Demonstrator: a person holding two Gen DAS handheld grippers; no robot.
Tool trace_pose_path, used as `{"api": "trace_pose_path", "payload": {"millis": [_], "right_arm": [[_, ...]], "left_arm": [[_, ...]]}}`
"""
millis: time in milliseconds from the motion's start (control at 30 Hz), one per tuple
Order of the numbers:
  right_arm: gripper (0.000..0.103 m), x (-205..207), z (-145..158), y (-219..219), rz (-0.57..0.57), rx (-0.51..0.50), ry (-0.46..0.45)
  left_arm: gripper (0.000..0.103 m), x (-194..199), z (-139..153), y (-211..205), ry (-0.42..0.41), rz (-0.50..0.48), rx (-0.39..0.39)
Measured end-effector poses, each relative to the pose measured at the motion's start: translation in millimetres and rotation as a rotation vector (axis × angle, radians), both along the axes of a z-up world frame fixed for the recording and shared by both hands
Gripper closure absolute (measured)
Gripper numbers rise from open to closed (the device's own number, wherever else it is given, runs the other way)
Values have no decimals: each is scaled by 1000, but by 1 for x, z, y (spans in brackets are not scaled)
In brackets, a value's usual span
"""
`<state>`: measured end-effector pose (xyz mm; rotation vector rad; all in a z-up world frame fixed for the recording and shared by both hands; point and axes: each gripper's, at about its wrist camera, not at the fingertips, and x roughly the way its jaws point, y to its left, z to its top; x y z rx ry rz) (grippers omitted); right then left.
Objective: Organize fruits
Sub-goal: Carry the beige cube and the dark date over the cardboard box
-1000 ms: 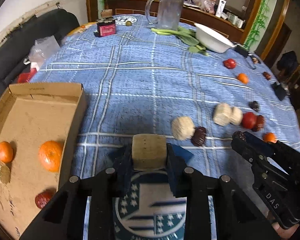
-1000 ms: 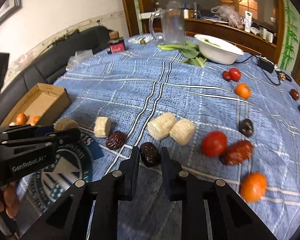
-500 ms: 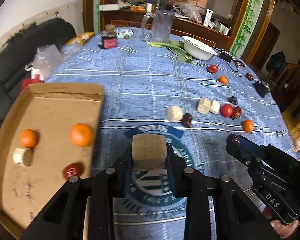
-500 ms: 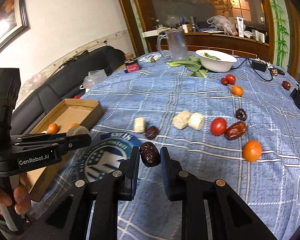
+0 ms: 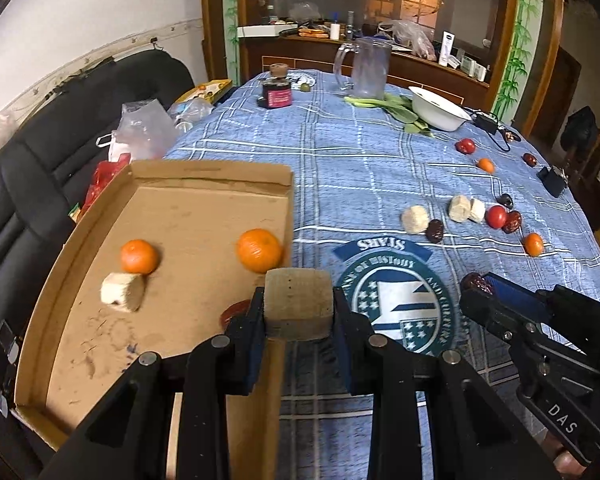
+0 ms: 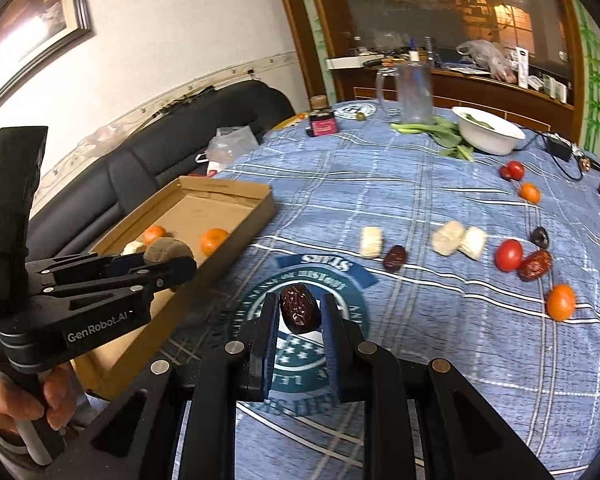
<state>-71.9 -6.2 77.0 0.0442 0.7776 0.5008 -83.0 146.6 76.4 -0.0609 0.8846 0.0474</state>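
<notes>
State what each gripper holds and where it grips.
Left gripper: beige chunk, pinched by its two sides. Right gripper: dark date, pinched by its sides.

- Left gripper (image 5: 299,312): fingers clamped on a tan block (image 5: 299,304), held level, pointing forward.
- Right gripper (image 6: 300,316): fingers closed on a dark date (image 6: 299,309), raised, to the right of the left gripper.

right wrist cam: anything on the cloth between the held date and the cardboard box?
In the right wrist view, no fruit lies between the dark date in the right gripper and the cardboard box: only blue cloth with its printed emblem.
</notes>
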Motion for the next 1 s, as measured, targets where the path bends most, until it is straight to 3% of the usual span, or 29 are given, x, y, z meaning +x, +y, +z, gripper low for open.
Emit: {"api": "trace_pose_path", "payload": {"millis": [500, 633, 700, 767, 833, 1000], "right_arm": [[80, 0, 2, 43, 80, -38, -13], [80, 7, 0, 28, 54, -10, 15], [79, 3, -2, 26, 99, -39, 31], [67, -8, -7, 26, 159, -37, 49], [42, -19, -15, 26, 198, -18, 82], [41, -38, -39, 35, 229, -116, 99]], "left_arm": [[74, -23, -7, 61, 20, 97, -32], [74, -26, -9, 72, 22, 118, -46], [74, -26, -11, 74, 25, 119, -54], [74, -25, -13, 76, 26, 119, -63], [74, -24, -13, 76, 24, 120, -67], [74, -24, -12, 74, 21, 121, -65]]}}
